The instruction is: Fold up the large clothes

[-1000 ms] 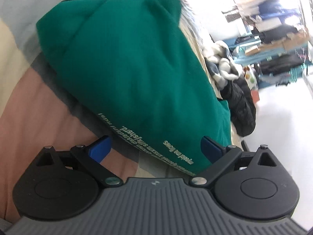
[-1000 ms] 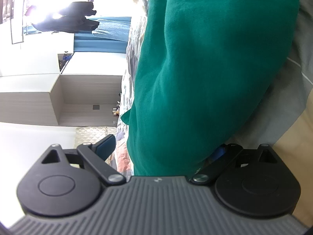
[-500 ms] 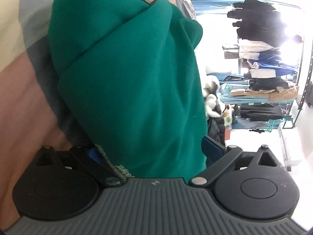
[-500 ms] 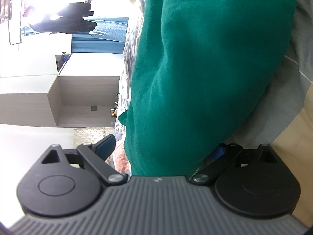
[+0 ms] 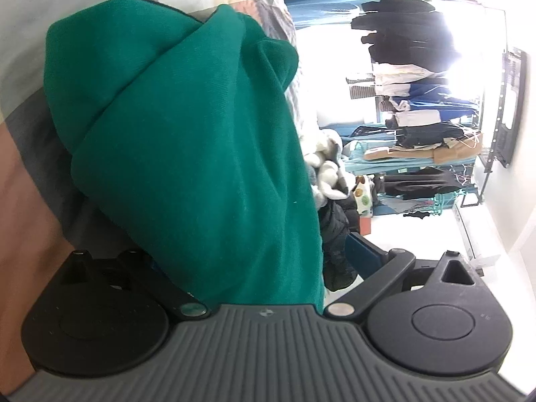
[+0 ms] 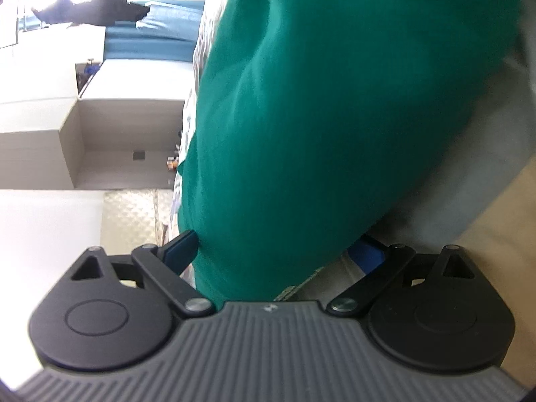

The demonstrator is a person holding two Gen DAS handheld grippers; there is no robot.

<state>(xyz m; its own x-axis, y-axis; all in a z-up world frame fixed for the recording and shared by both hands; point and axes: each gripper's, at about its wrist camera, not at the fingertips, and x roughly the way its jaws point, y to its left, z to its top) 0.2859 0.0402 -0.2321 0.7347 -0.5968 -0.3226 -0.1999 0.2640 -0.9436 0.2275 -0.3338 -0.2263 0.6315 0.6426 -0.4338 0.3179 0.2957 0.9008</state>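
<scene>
The green garment (image 5: 201,154) lies bunched on the colour-blocked bed cover (image 5: 30,201), its length running away from both claws, its near hem between their fingers. The left claw (image 5: 254,261) stands wide, cloth filling the gap and hiding one finger. The right claw (image 6: 278,251) is also wide, one blue pad (image 6: 181,248) touching the cloth. Neither looks clamped. Both are equally near the garment. Beyond the garment stands a clothes rack (image 5: 418,100).
</scene>
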